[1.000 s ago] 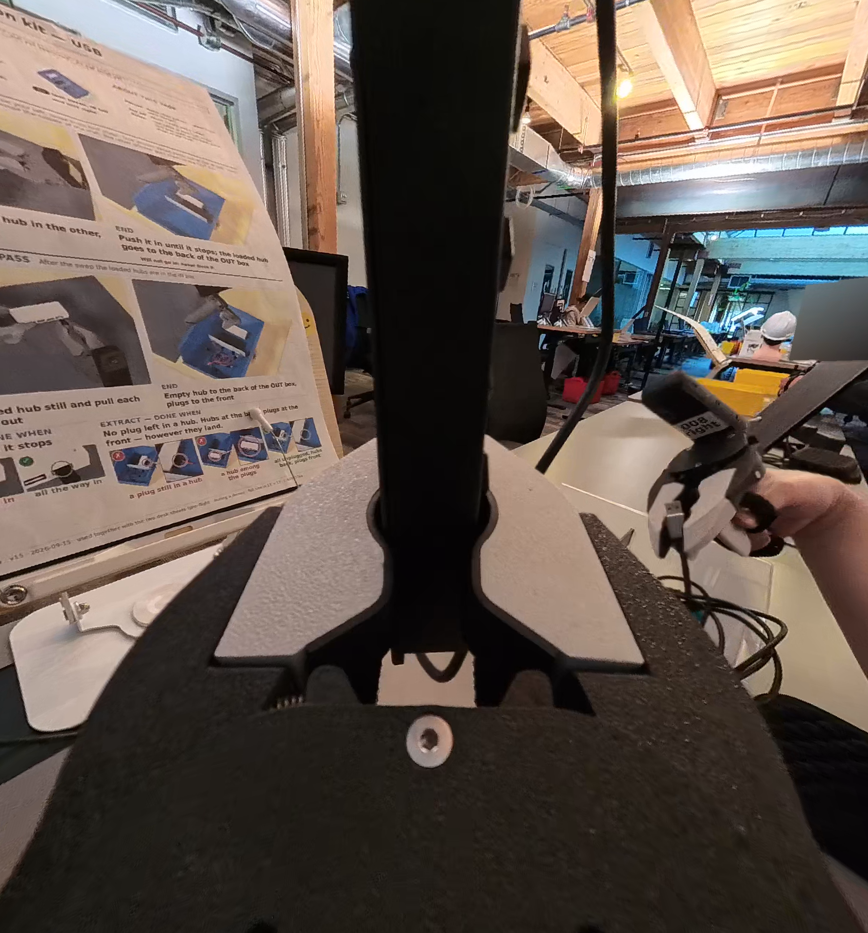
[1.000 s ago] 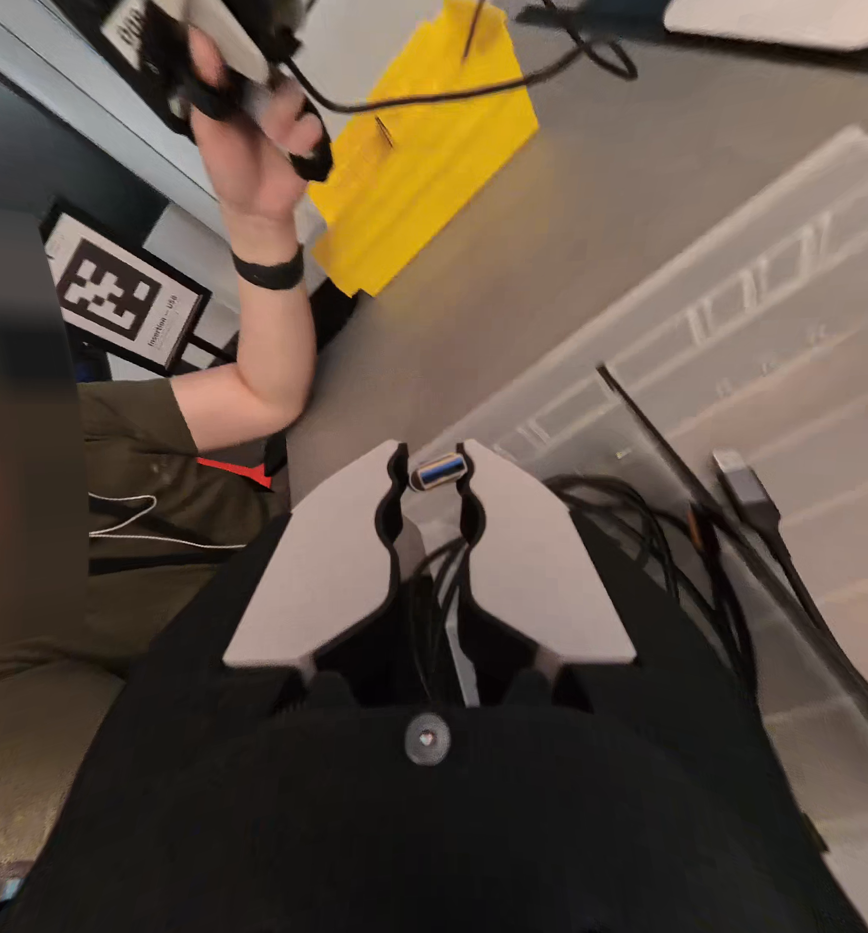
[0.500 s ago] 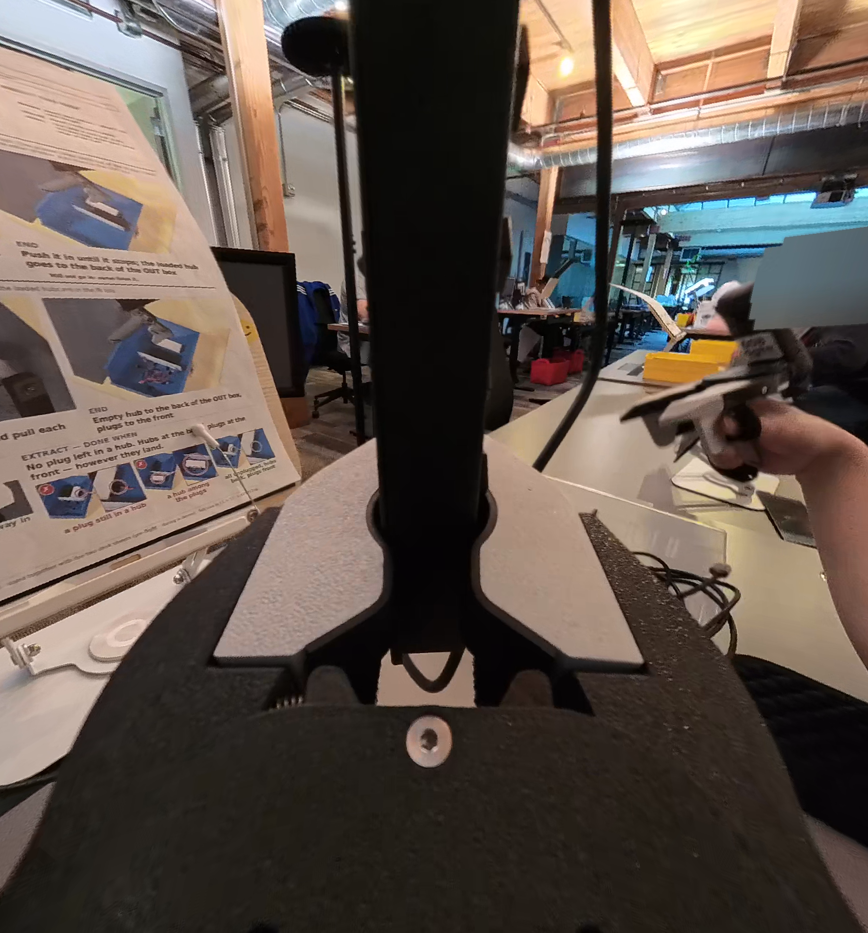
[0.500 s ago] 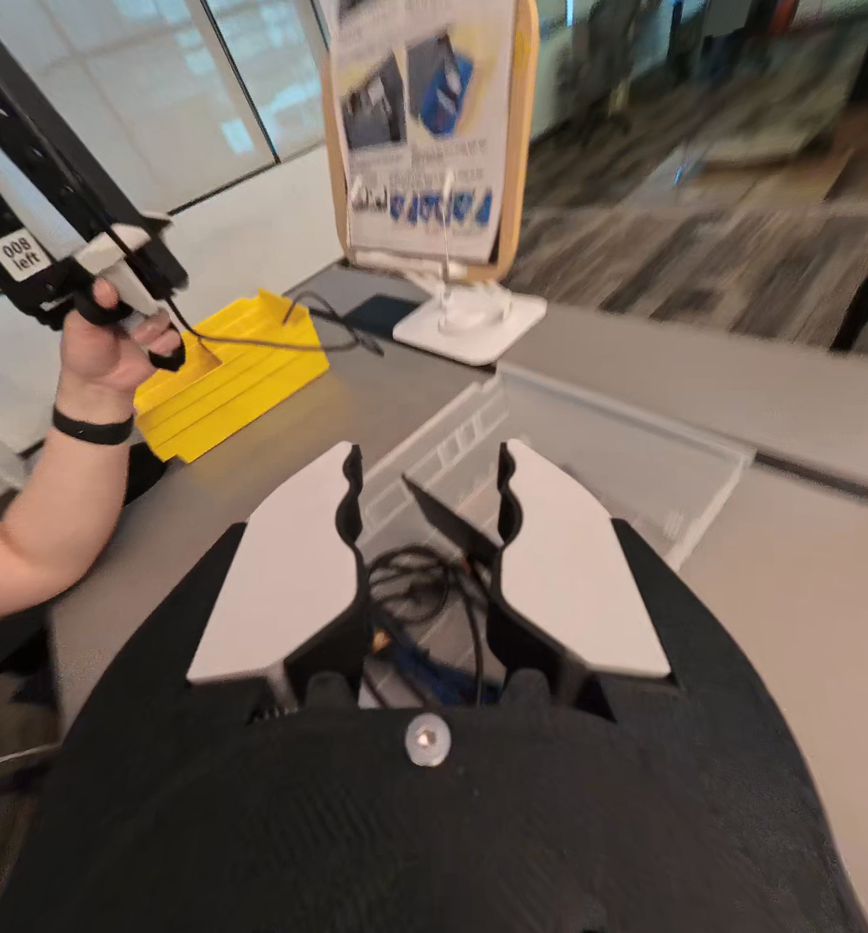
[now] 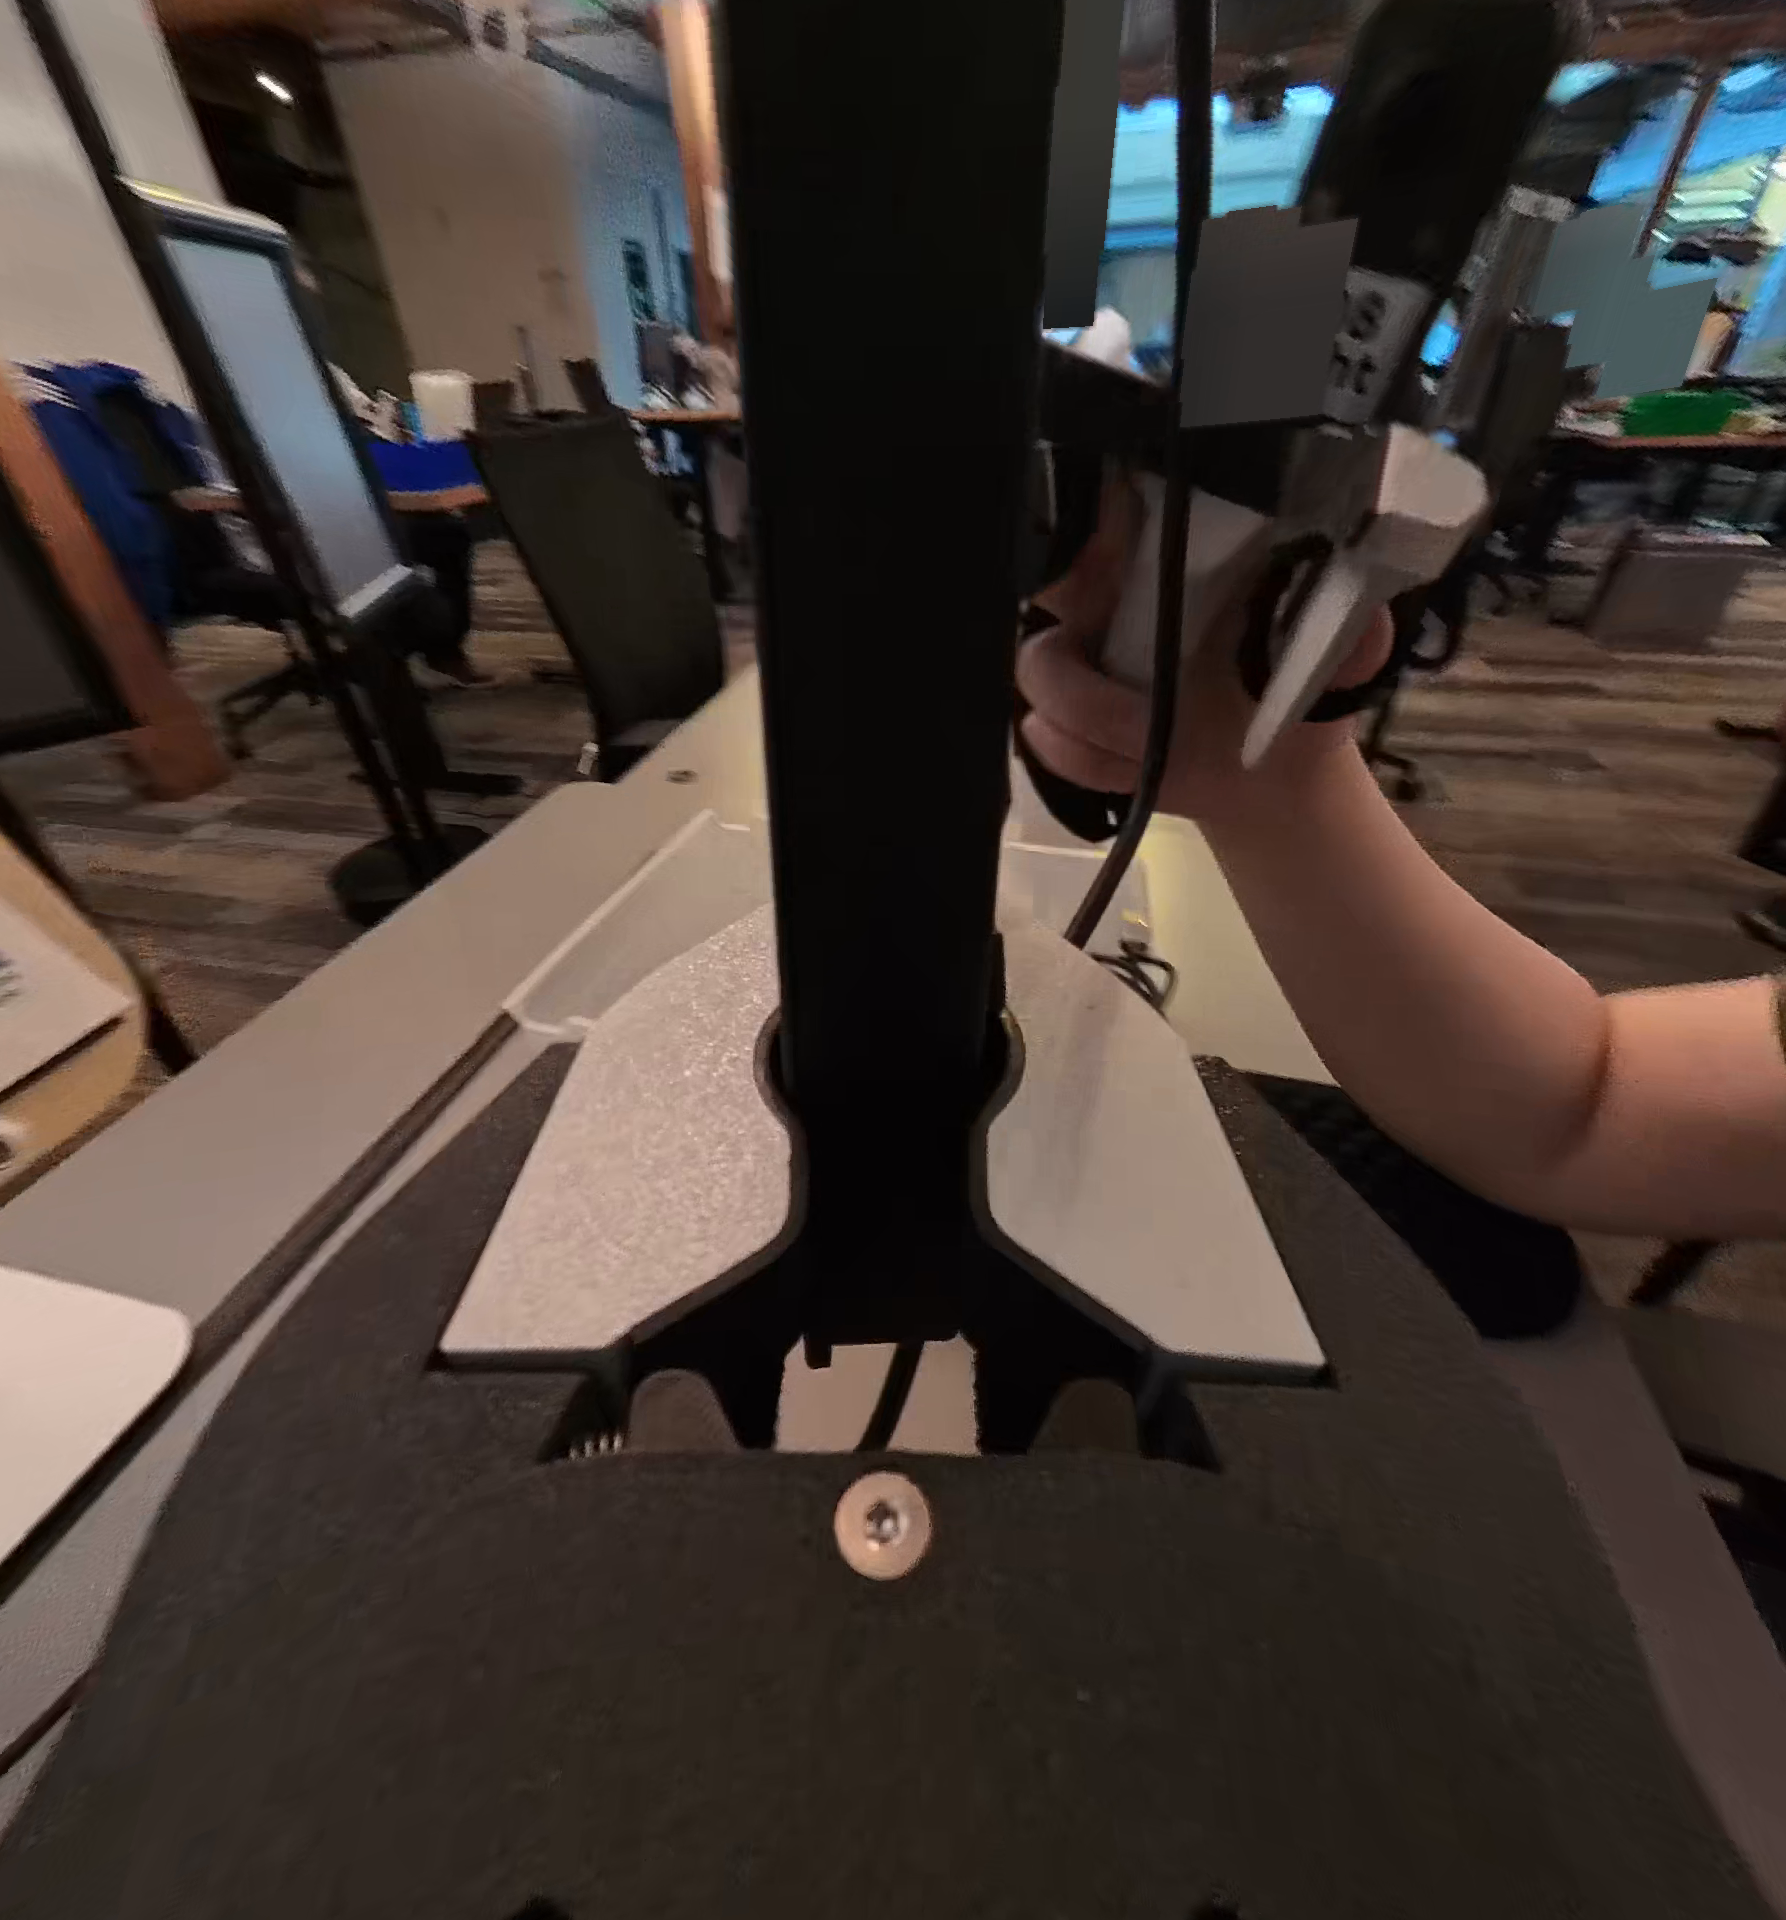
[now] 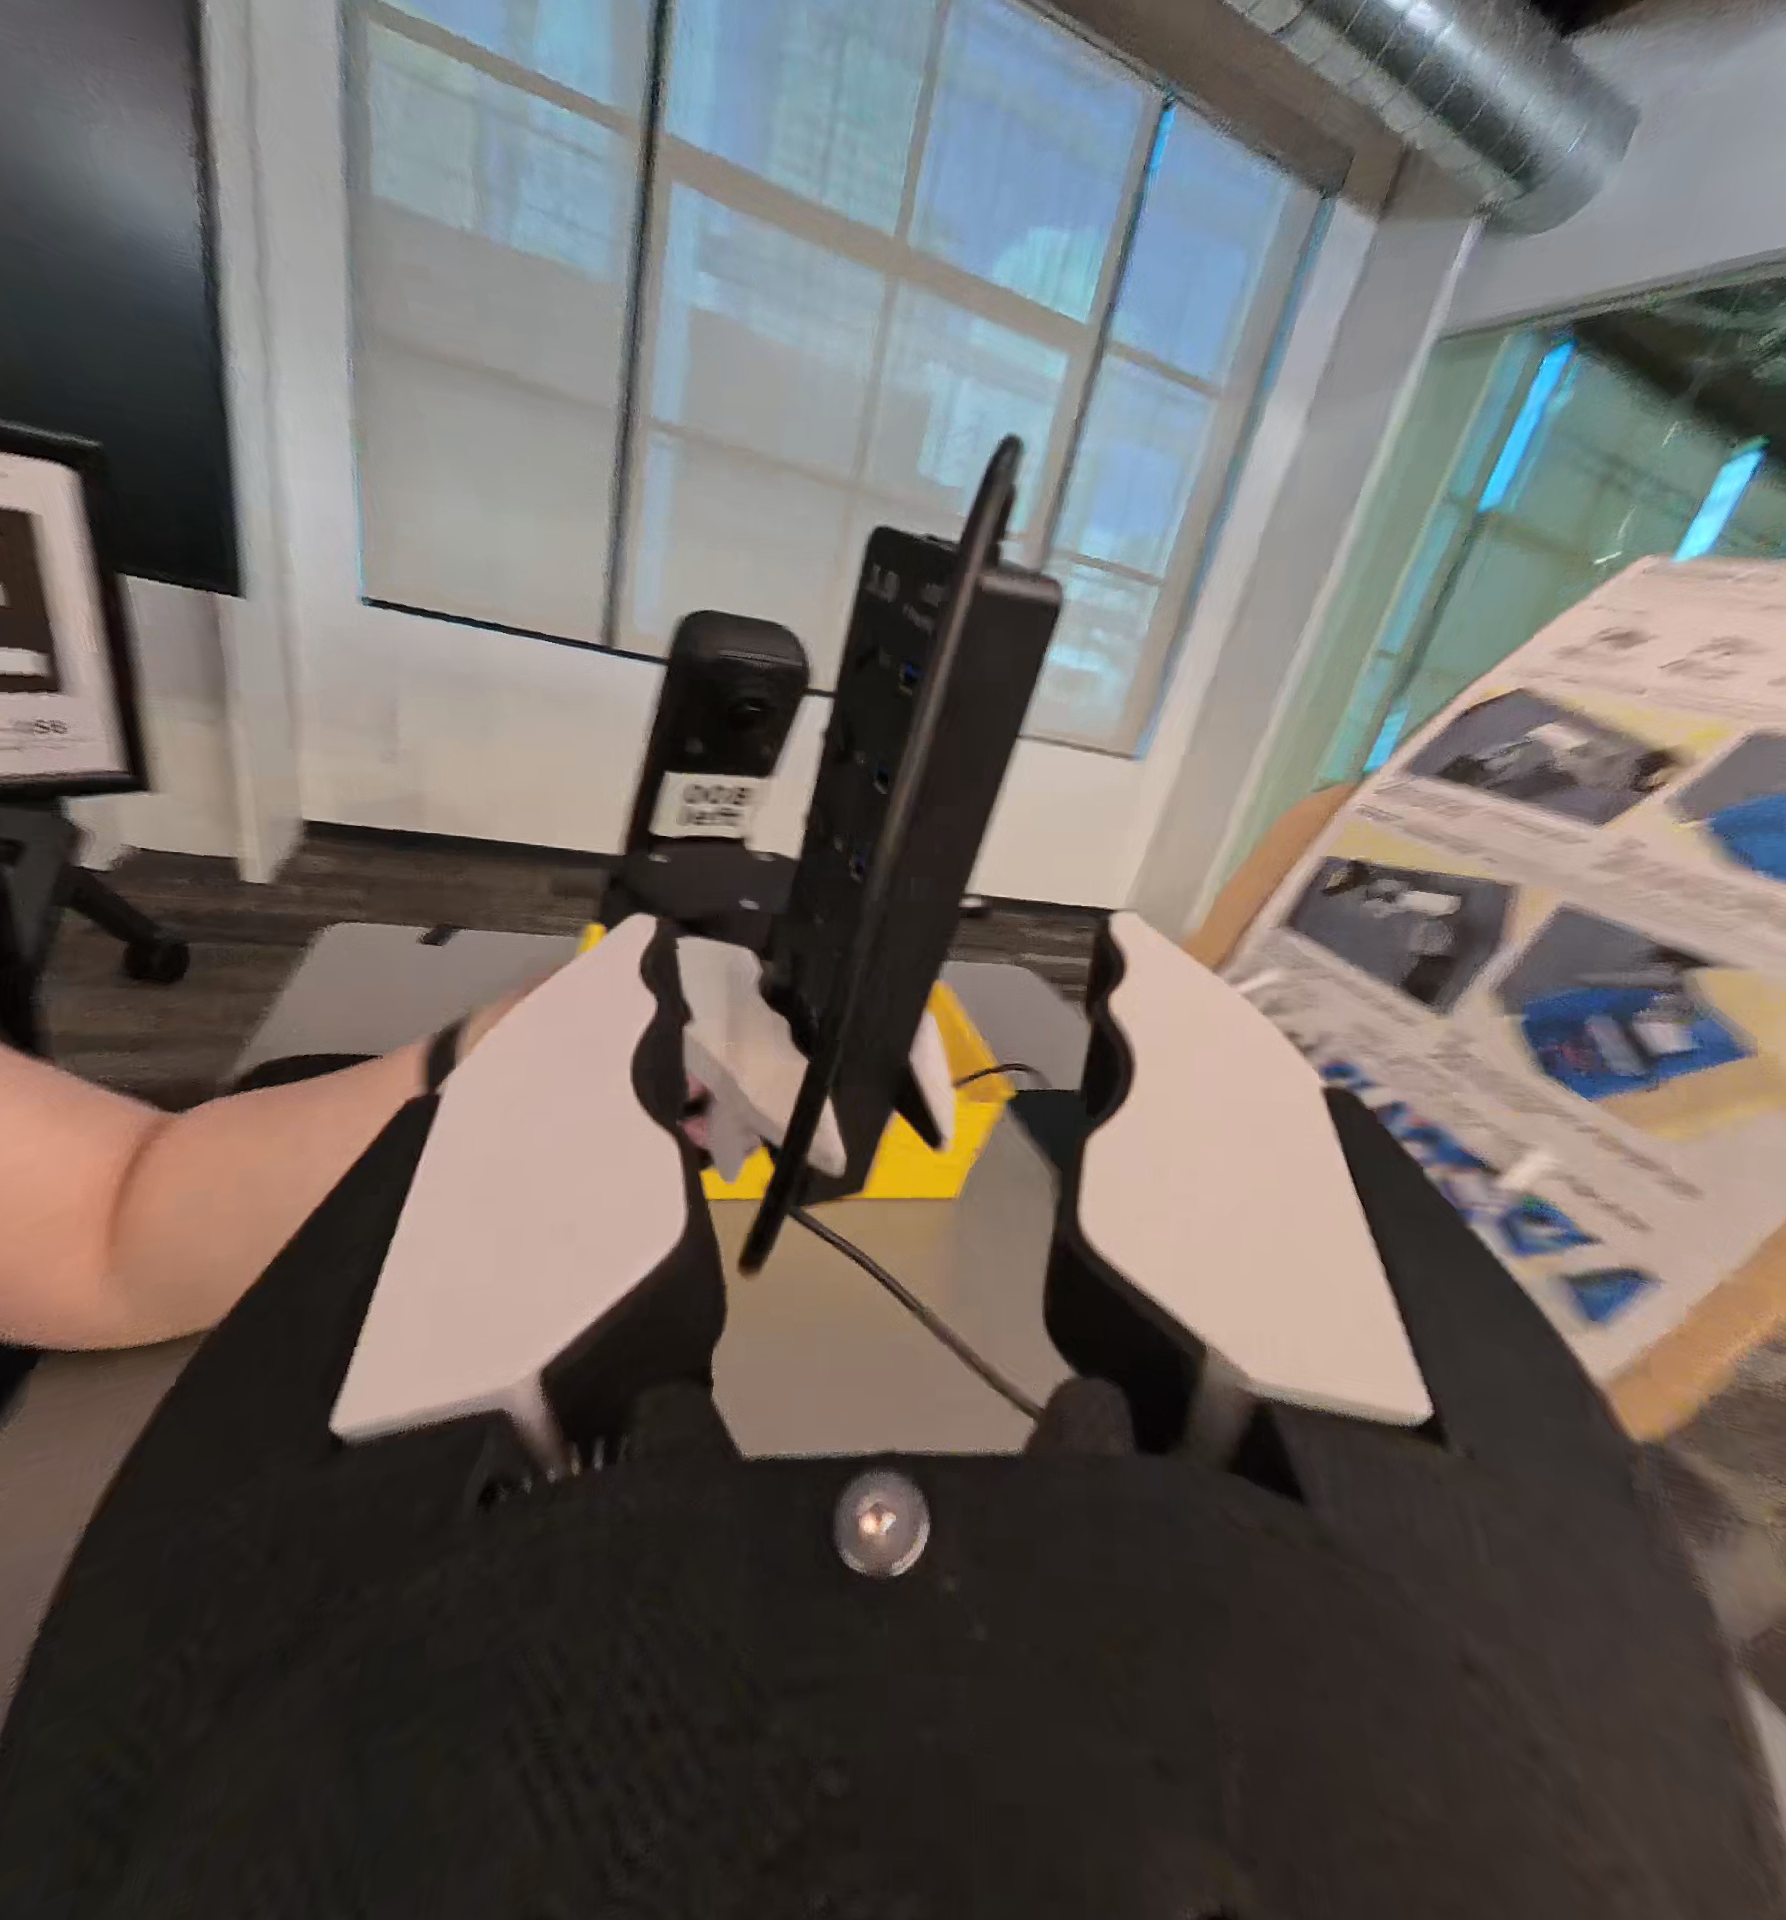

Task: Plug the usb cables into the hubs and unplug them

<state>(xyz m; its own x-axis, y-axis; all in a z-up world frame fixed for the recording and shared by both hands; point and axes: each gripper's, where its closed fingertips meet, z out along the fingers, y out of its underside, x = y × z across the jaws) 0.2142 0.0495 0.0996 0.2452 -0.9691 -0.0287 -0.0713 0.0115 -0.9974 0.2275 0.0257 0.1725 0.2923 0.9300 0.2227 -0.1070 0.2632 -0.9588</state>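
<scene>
My left gripper [image 5: 889, 987] is shut on a long black USB hub [image 5: 889, 520] and holds it upright above the table. The hub's black cable [image 5: 1169, 540] hangs down beside it. In the right wrist view the hub [image 6: 910, 831] stands in the left gripper [image 6: 816, 1081], with blue ports along its side. My right gripper [image 6: 878, 997] is wide open with nothing between its pads. It faces the hub from a short way off. It also shows in the left wrist view [image 5: 1315, 623], held up in a hand at the upper right.
A clear plastic bin [image 5: 640, 935] with coiled black cables [image 5: 1143, 971] lies on the grey table [image 5: 297, 1091]. A yellow bin [image 6: 930, 1153] sits behind the hub. An instruction board [image 6: 1543, 987] stands at the right, a framed marker sign [image 6: 6, 613] at the left. My right fingertips sit around 8 cm from my left ones.
My right gripper let go of the blue USB plug, opened wide and swung up from the clear bin to face the hub. My left gripper turned right, still holding the hub.
</scene>
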